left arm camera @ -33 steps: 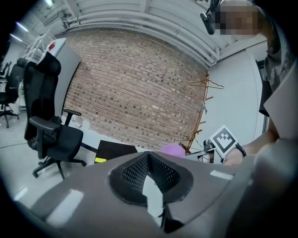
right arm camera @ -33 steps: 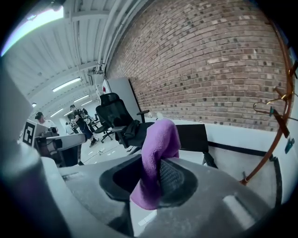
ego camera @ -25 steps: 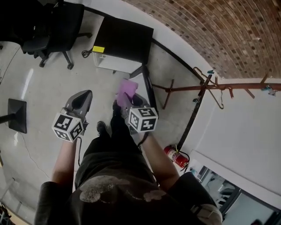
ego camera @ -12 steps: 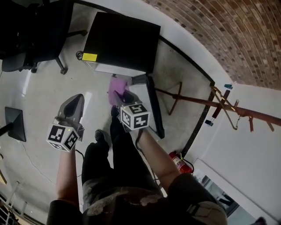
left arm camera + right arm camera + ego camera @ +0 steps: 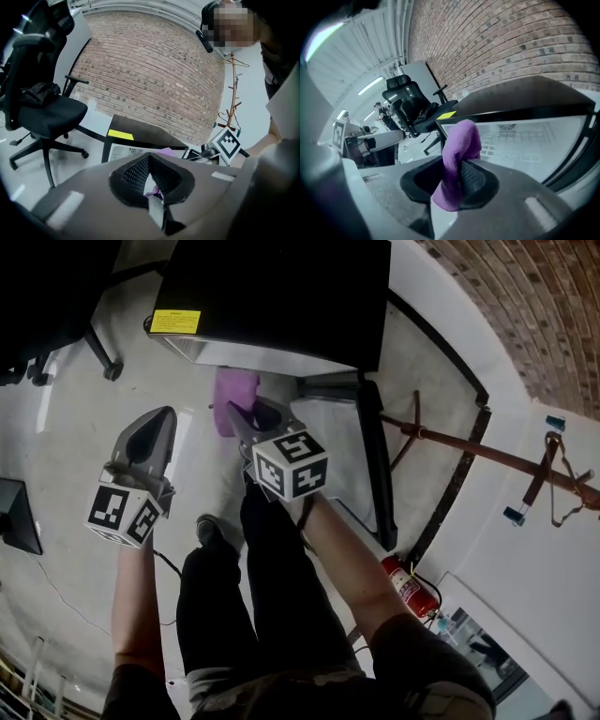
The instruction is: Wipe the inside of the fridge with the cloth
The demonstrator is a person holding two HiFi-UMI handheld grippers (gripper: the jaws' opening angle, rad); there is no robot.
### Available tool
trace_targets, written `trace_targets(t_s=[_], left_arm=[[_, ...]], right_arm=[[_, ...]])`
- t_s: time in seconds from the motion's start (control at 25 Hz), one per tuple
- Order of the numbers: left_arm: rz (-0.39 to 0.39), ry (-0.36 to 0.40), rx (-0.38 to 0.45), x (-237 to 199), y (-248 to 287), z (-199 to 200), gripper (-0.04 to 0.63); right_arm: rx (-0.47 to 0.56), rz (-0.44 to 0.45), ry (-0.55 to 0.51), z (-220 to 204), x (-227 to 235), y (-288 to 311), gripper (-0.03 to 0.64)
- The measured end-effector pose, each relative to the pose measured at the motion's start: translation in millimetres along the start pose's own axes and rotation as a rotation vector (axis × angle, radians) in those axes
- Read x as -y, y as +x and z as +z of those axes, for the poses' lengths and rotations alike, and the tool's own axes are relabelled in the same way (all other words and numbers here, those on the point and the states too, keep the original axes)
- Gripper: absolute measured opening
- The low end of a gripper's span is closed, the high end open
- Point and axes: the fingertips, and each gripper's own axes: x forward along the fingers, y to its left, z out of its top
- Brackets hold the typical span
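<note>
A low black fridge (image 5: 281, 292) with a yellow label stands on the floor in front of me. Its door (image 5: 372, 460) hangs open toward me on the right. My right gripper (image 5: 242, 420) is shut on a purple cloth (image 5: 234, 388), which it holds upright just short of the fridge's front. In the right gripper view the cloth (image 5: 458, 152) sticks up from between the pads, with the fridge (image 5: 520, 96) behind it. My left gripper (image 5: 156, 420) hangs to the left, apart from the fridge. Its jaws are together with nothing between them, and in its own view the fridge (image 5: 140, 133) lies ahead.
A black office chair (image 5: 44, 110) stands left of the fridge. A wooden coat rack (image 5: 487, 442) and a red fire extinguisher (image 5: 409, 588) stand on the right by the white wall. A black stand base (image 5: 14, 512) lies at far left. My legs are below the grippers.
I have come closer to the fridge, which now fills the top of the head view. The right gripper carried the cloth forward, nearer the fridge's front. The left gripper kept its place beside it.
</note>
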Motion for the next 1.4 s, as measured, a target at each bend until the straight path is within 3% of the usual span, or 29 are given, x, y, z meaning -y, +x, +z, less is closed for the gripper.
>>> trace_targets(t_s=[0.48,0.84,1.12,1.28,1.4], left_arm=[[-0.020,0.079,0.059,-76.2,57.5,-80.0,0.015],[-0.023,0.177,0.205,-106.9,93.4,-84.0,0.015],[-0.023,0.217,0.276,-131.9,84.3,-77.7,0.016],[-0.030,0.267,0.269,-135.3,84.1,-70.6,0.015],[-0.022,0.263,0.270,-134.8,85.1,-65.2,0.015]], right_arm=[[0.169,0.071,0.007,-17.9,41.6,97.5,0.078],[0.403,0.179,0.002,22.6,70.3,137.9,0.077],[0.495,0.281,-0.058,42.8,64.9,150.6,0.078],[0.530,0.304,-0.043,64.8,58.8,163.6,0.078],[0.524,0.293,-0.031,72.2,61.1,175.7,0.078]])
